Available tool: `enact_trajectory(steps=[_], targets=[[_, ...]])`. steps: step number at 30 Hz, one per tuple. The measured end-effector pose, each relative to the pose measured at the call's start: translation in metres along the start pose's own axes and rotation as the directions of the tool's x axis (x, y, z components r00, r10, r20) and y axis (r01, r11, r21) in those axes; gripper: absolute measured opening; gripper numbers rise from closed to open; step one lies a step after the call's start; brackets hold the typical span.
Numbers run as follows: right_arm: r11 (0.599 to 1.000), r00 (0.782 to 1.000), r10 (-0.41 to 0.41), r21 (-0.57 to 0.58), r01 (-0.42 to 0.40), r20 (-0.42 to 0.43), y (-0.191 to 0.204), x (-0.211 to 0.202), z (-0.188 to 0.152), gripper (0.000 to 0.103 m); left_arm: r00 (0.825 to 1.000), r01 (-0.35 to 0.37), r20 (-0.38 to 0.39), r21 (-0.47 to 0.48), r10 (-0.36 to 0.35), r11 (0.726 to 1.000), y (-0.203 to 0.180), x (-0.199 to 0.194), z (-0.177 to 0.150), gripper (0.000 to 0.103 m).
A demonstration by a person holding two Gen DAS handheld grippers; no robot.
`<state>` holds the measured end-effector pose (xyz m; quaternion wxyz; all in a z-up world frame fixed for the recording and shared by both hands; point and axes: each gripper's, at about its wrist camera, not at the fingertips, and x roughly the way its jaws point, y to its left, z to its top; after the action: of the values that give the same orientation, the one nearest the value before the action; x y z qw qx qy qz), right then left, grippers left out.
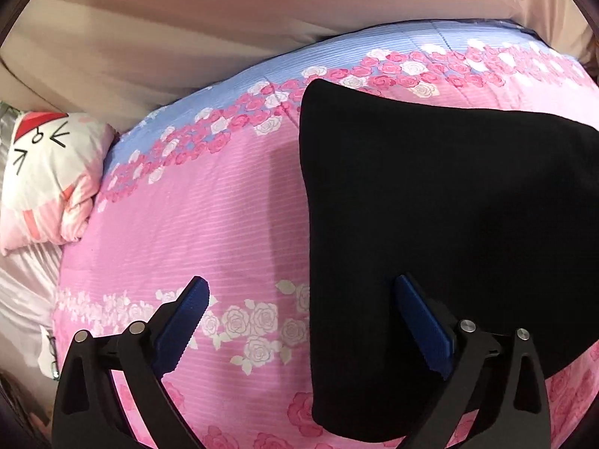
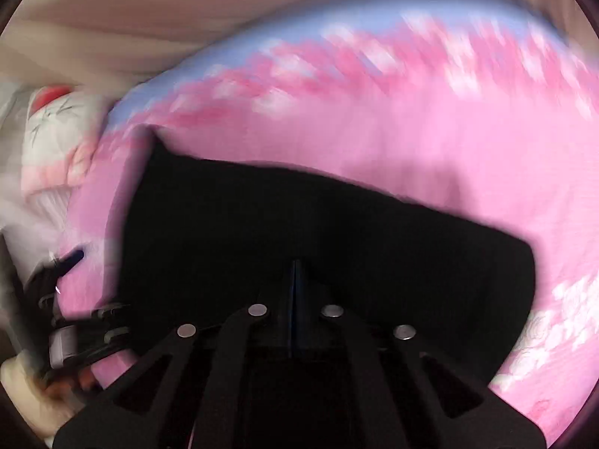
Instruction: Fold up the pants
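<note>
Pink rose-print bedspread (image 1: 209,202) carries the black pants (image 1: 430,224), folded into a slab, long axis left-right. Right hand-held gripper (image 2: 295,273) sits directly over them, pads pressed together, whether pinching cloth unclear. Left hand-held gripper (image 1: 299,299), fingers spread, straddles their left edge.

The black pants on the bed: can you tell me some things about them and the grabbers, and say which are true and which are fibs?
1. The black pants lie on a pink flowered bedspread. True.
2. The left gripper is pinching the pants. False: its jaws are spread wide, holding nothing.
3. The right gripper has its jaws pressed together over the pants. True, though whether cloth is caught between them cannot be told.
4. The cat-face pillow sits on top of the pants. False: it lies apart, off the bedspread's far left edge.
5. The right wrist view is sharp. False: it is blurred.
</note>
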<state>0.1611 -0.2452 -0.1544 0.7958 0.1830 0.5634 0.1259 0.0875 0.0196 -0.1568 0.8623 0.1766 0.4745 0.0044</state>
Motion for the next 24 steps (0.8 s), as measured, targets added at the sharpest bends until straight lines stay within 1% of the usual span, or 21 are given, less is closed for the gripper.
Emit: enact_trajectory(steps=[1,2,3,5,6,7,8,10,11,12,14,15,16,17,18,19,20,21,22,23,24], targets=[[0.999,1.0,0.003,0.04,-0.004,0.03,0.004,-0.008,0.006,0.005,1.0,0.014,0.002,0.001,-0.014,1.0,-0.001,-0.001,0.0,0.098],[1.0,0.997,0.003,-0.014,-0.001,0.081,0.03,-0.022,0.013,0.005,1.0,0.019,0.004,0.001,-0.019,1.0,0.0,0.0,0.0,0.098],[0.995,0.996,0.046,-0.097,-0.038,0.081,0.063,-0.024,0.017,0.005,1.0,0.025,0.009,0.004,-0.025,1.0,0.001,-0.002,0.0,0.098],[0.971,0.997,0.079,-0.227,-0.073,0.019,0.111,-0.014,0.024,0.005,0.998,0.051,0.036,-0.003,-0.051,0.999,0.008,-0.007,-0.001,0.098],[0.952,0.996,0.09,-0.292,-0.094,-0.028,0.139,0.005,0.029,0.005,0.998,0.056,0.041,-0.008,-0.056,0.998,0.009,-0.01,-0.001,0.098],[0.94,0.992,0.099,-0.318,-0.119,-0.078,0.157,0.028,0.036,0.005,0.997,0.063,0.043,-0.014,-0.062,0.998,0.012,-0.014,-0.003,0.098],[0.937,0.989,0.076,-0.329,-0.115,-0.128,0.169,0.059,0.044,0.002,0.997,0.066,0.039,-0.017,-0.066,0.998,0.014,-0.016,-0.005,0.098],[0.927,0.99,-0.026,-0.374,-0.028,-0.138,0.181,0.105,0.057,0.0,0.997,0.072,0.028,-0.012,-0.071,0.997,0.016,-0.019,-0.011,0.098],[0.932,0.989,0.004,-0.358,-0.056,-0.146,0.182,0.114,0.063,0.0,0.997,0.07,0.024,-0.009,-0.069,0.998,0.016,-0.018,-0.014,0.098],[0.947,0.989,0.056,-0.306,-0.096,-0.138,0.184,0.117,0.078,0.0,0.998,0.064,0.028,-0.006,-0.064,0.998,0.017,-0.018,-0.017,0.098],[0.957,0.998,0.021,-0.289,-0.039,-0.064,0.194,0.105,0.095,0.005,0.998,0.04,0.043,0.0,-0.04,0.999,0.019,-0.018,-0.023,0.098],[0.954,0.999,0.039,-0.297,-0.045,-0.028,0.199,0.089,0.097,0.005,0.998,0.054,0.037,0.007,-0.054,0.999,0.019,-0.016,-0.024,0.098],[0.952,0.998,0.062,-0.298,-0.063,-0.014,0.201,0.079,0.096,0.005,0.997,0.069,0.029,-0.001,-0.069,0.998,0.019,-0.013,-0.026,0.098],[0.952,0.998,0.069,-0.301,-0.066,0.0,0.2,0.064,0.087,0.005,0.997,0.075,0.029,-0.013,-0.075,0.997,0.02,-0.013,-0.027,0.098],[0.952,0.998,0.058,-0.301,-0.053,0.007,0.197,0.06,0.078,0.005,0.996,0.083,0.031,-0.022,-0.082,0.996,0.022,-0.013,-0.028,0.098],[0.957,0.999,0.039,-0.289,-0.036,0.002,0.191,0.061,0.066,0.005,0.996,0.089,0.031,-0.026,-0.088,0.996,0.022,-0.013,-0.028,0.098],[0.969,1.0,-0.01,-0.246,0.005,-0.022,0.172,0.073,0.057,0.002,0.995,0.093,0.031,-0.028,-0.093,0.995,0.023,-0.013,-0.028,0.098],[0.977,0.998,-0.039,-0.211,0.03,-0.041,0.153,0.081,0.049,0.0,0.994,0.102,0.029,-0.035,-0.101,0.994,0.024,-0.012,-0.028,0.098],[0.987,0.998,-0.036,-0.157,0.029,-0.041,0.136,0.082,0.047,0.0,0.994,0.109,0.024,-0.041,-0.108,0.993,0.025,-0.01,-0.028,0.098],[0.997,1.0,0.014,-0.081,-0.015,-0.015,0.123,0.075,0.049,0.003,0.993,0.118,0.019,-0.047,-0.117,0.992,0.026,-0.009,-0.028,0.098],[1.0,0.998,0.024,-0.013,-0.023,0.05,0.116,0.053,0.051,0.006,0.992,0.129,0.011,-0.051,-0.129,0.99,0.026,-0.009,-0.027,0.098]])
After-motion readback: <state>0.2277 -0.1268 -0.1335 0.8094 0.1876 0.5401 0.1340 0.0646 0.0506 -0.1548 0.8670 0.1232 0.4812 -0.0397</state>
